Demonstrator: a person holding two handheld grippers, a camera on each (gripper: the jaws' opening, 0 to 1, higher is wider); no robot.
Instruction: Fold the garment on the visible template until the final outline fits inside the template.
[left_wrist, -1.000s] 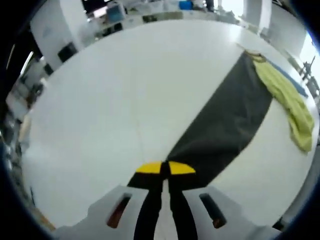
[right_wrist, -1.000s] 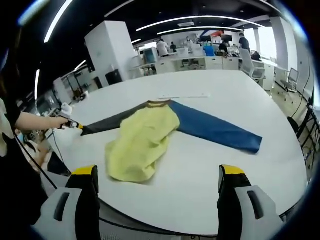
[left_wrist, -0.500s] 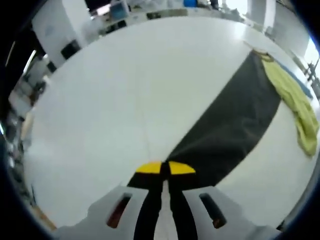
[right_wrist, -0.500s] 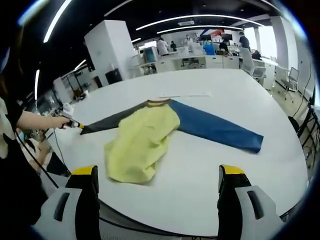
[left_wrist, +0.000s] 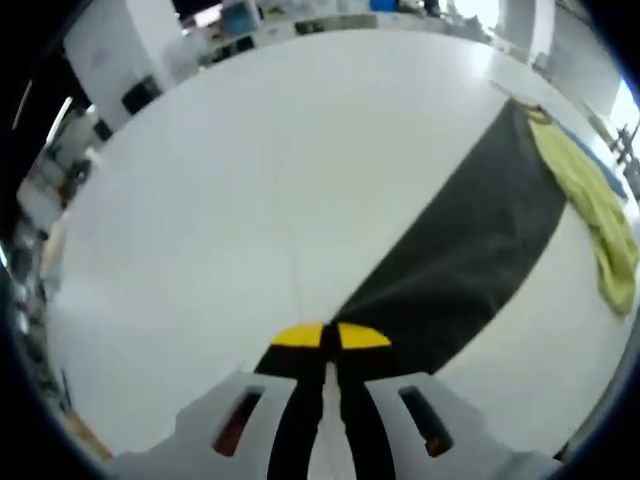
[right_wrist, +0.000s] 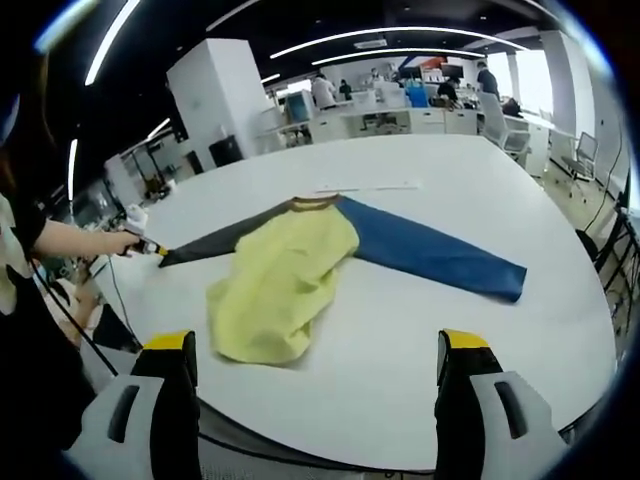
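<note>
The garment (right_wrist: 290, 275) lies spread on the white table (right_wrist: 400, 350): yellow body bunched in the middle, blue sleeve (right_wrist: 435, 258) reaching right, dark sleeve (left_wrist: 470, 255) reaching left. The left gripper (left_wrist: 330, 337) has its jaws pinched on the dark sleeve's cuff at the table's left. The right gripper (right_wrist: 315, 365) hangs at the near edge, jaws wide apart.

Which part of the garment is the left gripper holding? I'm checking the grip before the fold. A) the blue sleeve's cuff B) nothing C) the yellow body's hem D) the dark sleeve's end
D: the left gripper has its yellow-tipped fingers shut on the end of the dark sleeve, stretched out across the white table.
</note>
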